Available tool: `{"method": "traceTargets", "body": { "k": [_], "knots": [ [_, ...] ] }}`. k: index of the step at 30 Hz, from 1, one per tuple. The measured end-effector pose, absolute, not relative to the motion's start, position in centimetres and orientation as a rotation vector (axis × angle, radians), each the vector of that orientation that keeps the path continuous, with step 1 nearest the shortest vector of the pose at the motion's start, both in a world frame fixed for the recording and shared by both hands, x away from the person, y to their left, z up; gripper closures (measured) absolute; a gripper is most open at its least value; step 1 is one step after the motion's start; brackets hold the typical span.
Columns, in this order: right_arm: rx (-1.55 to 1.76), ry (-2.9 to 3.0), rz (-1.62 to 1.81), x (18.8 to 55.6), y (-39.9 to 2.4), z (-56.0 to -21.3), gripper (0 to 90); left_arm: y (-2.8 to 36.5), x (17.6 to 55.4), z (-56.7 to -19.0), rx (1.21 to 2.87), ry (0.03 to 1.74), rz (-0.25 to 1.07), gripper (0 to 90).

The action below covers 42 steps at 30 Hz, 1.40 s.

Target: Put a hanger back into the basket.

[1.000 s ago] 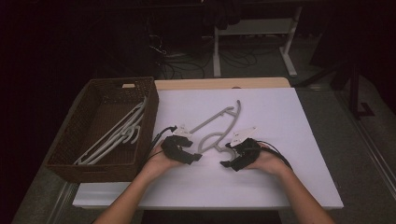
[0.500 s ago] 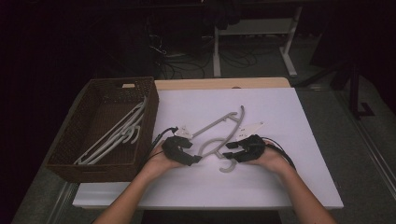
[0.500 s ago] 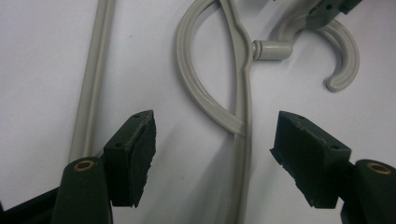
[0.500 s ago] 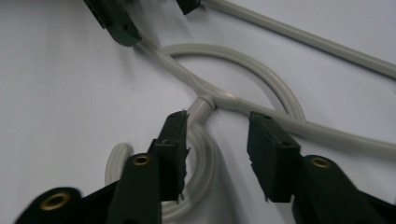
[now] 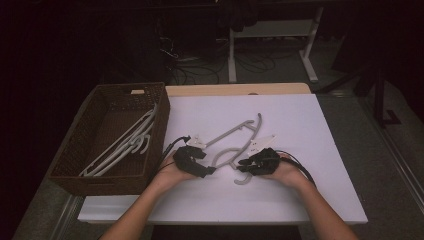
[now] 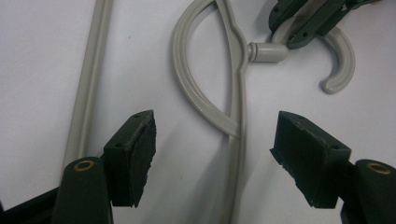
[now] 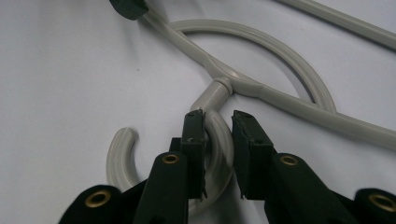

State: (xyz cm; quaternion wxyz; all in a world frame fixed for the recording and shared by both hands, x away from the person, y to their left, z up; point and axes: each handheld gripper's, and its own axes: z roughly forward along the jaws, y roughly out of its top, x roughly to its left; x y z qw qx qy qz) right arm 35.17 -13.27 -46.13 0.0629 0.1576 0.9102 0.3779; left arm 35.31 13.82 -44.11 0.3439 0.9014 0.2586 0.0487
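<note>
A grey plastic hanger (image 5: pixel 235 132) lies flat on the white table (image 5: pixel 310 140). My left gripper (image 5: pixel 206 170) is open and straddles the hanger's arm (image 6: pixel 236 154), with both pads clear of it. My right gripper (image 5: pixel 246 165) has just been closing its jaws on the hanger's hook (image 7: pixel 219 135), which now sits pinched between the pads. In the left gripper view the right gripper (image 6: pixel 308 18) shows at the top right, on the hook (image 6: pixel 341 60). A jaw tip of the left gripper (image 7: pixel 128 7) shows at the top of the right gripper view.
A brown wicker basket (image 5: pixel 159 130) stands at the table's left and holds several more grey hangers (image 5: pixel 125 145). Bare white tabletop stretches to the right and the back. Desk legs and cables stand on the dark floor beyond the table.
The right gripper's jaws have come together around the hook. The hanger has shifted slightly. The left gripper has kept still.
</note>
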Motion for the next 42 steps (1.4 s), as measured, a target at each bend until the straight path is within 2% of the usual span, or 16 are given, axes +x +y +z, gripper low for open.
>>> {"method": "traceTargets", "body": {
  "k": [17,22,25,34,40,41,42],
  "knots": [
    [0.491,2.763,1.194,35.1,-13.8,-44.3,78.3,13.4,35.1,-44.6,2.403,0.618,0.112,31.0],
    [0.485,2.75,1.217,34.9,-13.7,-43.5,78.4,13.0,34.8,-44.7,2.434,0.583,0.129,39.1],
    [0.482,2.748,1.225,34.9,-13.7,-43.3,78.5,12.9,34.6,-44.6,2.443,0.555,0.107,51.0],
    [0.476,2.739,1.237,34.9,-13.8,-42.9,78.5,12.7,34.4,-44.3,2.478,0.478,0.09,78.9],
    [0.47,2.749,1.247,34.9,-13.9,-42.8,77.4,12.7,34.3,-44.0,2.488,0.446,0.086,81.3],
    [0.475,2.744,1.256,34.9,-14.0,-42.8,75.2,12.7,34.3,-43.9,2.488,0.44,0.087,81.4],
    [0.484,2.741,1.274,34.9,-14.0,-42.7,68.6,12.6,34.3,-43.8,2.486,0.436,0.089,81.5]
  ]
}}
